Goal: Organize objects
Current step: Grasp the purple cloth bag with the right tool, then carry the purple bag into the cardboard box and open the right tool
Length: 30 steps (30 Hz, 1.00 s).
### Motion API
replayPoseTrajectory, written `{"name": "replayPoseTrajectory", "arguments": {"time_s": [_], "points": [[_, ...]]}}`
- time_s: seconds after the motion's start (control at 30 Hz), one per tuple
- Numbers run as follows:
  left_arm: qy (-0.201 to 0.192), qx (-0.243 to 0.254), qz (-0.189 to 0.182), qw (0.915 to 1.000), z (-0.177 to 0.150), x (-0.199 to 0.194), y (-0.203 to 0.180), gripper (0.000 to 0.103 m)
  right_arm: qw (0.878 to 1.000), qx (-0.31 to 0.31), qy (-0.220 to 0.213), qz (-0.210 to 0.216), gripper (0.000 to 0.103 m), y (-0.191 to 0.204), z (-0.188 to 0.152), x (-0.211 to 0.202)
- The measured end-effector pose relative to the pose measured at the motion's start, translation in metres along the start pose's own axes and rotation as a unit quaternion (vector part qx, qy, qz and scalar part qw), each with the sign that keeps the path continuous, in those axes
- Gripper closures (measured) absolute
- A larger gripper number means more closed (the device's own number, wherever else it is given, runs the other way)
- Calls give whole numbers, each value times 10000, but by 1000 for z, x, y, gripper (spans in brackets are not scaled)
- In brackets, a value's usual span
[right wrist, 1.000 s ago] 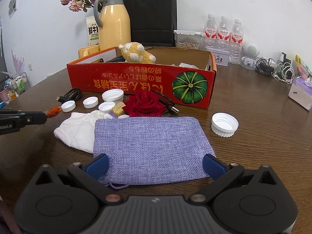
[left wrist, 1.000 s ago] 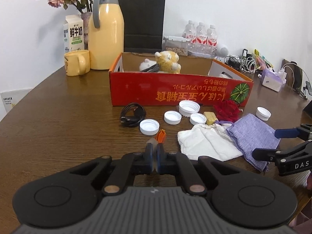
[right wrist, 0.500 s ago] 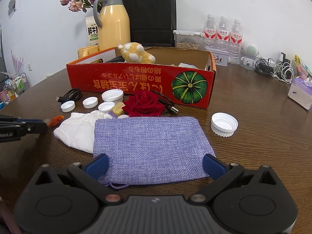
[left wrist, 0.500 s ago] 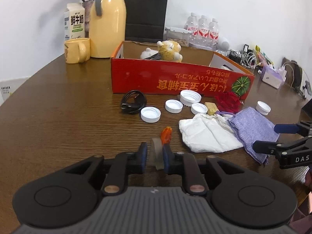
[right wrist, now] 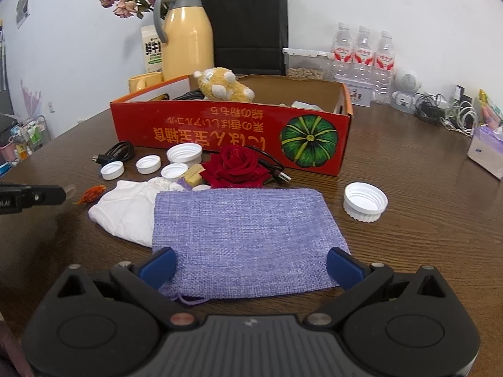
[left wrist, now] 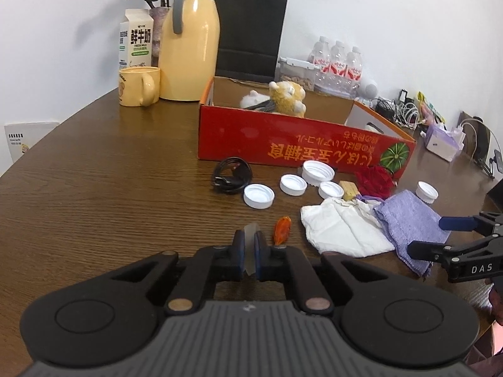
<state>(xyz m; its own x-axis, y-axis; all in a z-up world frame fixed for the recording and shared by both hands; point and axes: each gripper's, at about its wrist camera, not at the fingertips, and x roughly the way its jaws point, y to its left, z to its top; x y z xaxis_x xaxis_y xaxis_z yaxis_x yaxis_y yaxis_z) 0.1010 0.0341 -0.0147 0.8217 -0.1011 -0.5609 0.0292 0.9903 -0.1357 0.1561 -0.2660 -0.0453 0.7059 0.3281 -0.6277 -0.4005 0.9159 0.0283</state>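
Observation:
My left gripper (left wrist: 250, 245) is shut on a thin translucent wrapper strip (left wrist: 250, 235), held just above the table. A small orange piece (left wrist: 282, 234) sits right beside its right finger; it also shows in the right wrist view (right wrist: 91, 194). My right gripper (right wrist: 251, 264) is open and empty, its blue fingertips (right wrist: 158, 265) straddling the near edge of a purple cloth pouch (right wrist: 245, 235). A white cloth (right wrist: 125, 213), red rose (right wrist: 235, 166) and several white caps (left wrist: 258, 196) lie before the red cardboard box (left wrist: 298, 150), which holds a plush toy (left wrist: 287, 98).
A black cable coil (left wrist: 231, 174) lies left of the caps. A yellow thermos (left wrist: 188, 47), mug (left wrist: 138, 86), milk carton (left wrist: 135, 42) and black bag (left wrist: 250, 34) stand behind the box. Water bottles (right wrist: 361, 53), chargers (right wrist: 440, 113) and a tissue pack (right wrist: 485, 154) are at the right.
My left gripper lifted and drew back with the translucent strip between its fingers. The orange piece now shows beside the fingers. The right gripper has not moved.

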Motion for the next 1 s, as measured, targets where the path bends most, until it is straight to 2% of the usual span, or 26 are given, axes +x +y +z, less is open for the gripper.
{"name": "replayPoseTrajectory", "arguments": {"time_s": [0.17,0.23,0.27,0.3,0.33,0.5,0.57,0.87,1.0], "points": [[-34,-49,-11,10000,0,-3,2,97,9998,-87,-115,102,20,2,-1,-3],[-67,-57,-15,10000,0,-5,3,97,9998,-82,-168,120,32,4,-2,-5],[-82,-61,-20,9999,0,-6,4,97,9997,-70,-198,121,49,4,-2,-7],[-96,-61,-22,9999,0,-7,4,97,9996,-48,-228,137,73,4,-2,-8],[-98,-58,-24,9999,0,-7,4,97,9996,-7,-252,146,83,3,-2,-9],[-124,-61,-29,9999,0,-8,5,97,9993,96,-320,158,95,5,-3,-12],[-180,-42,-29,9998,2,-10,5,97,9991,108,-387,159,97,5,-5,-14],[-510,133,-58,9986,19,-19,-3,97,9940,132,-1086,-65,100,3,7,-42],[-803,270,-102,9964,36,-23,-11,97,9906,59,-1362,-112,100,2,20,-51]]}}
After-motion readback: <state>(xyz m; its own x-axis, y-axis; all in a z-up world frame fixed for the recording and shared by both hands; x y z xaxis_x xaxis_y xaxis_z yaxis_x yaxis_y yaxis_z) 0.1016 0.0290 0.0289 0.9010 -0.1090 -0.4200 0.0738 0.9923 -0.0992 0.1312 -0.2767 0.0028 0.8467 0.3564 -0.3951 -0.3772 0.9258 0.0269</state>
